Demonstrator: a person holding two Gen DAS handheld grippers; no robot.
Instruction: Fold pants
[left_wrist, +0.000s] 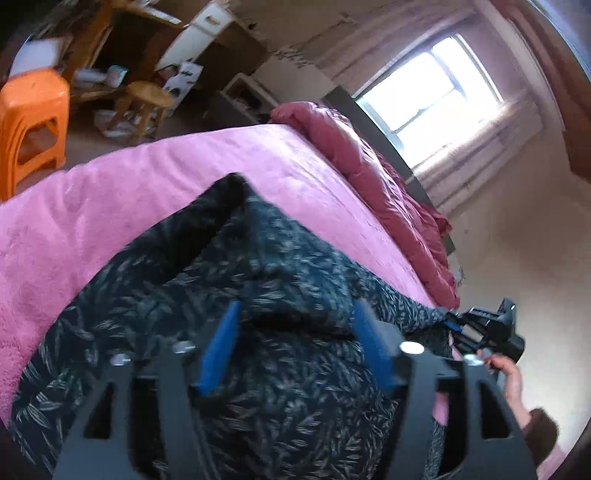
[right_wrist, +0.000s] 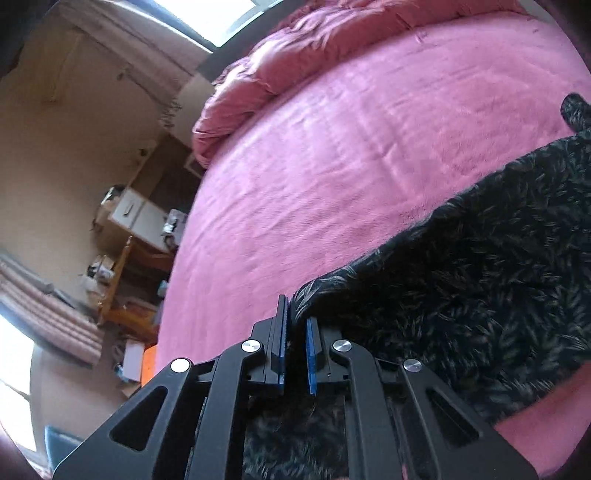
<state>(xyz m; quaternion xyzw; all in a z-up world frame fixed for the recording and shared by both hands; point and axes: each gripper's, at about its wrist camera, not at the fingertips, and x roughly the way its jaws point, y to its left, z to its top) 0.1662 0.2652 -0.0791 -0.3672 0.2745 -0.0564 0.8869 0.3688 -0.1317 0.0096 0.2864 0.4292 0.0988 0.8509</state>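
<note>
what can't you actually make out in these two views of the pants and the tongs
- Right tongs: left wrist view shows them small at the frame edge, so their grip is unreadable there.
- Pants: their far end leaves the right wrist view's right edge.
- Left tongs: open over the pants, but motion blur hides whether the fingertips touch the cloth.
- Pants' waistband and leg ends: folds and the tongs' black frames cover them in both views.

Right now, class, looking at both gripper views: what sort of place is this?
Most likely a bedroom in a home. A bed with a pink fleece blanket fills both views, a bunched red quilt lies along its far edge, and a curtained window lights the room.
</note>
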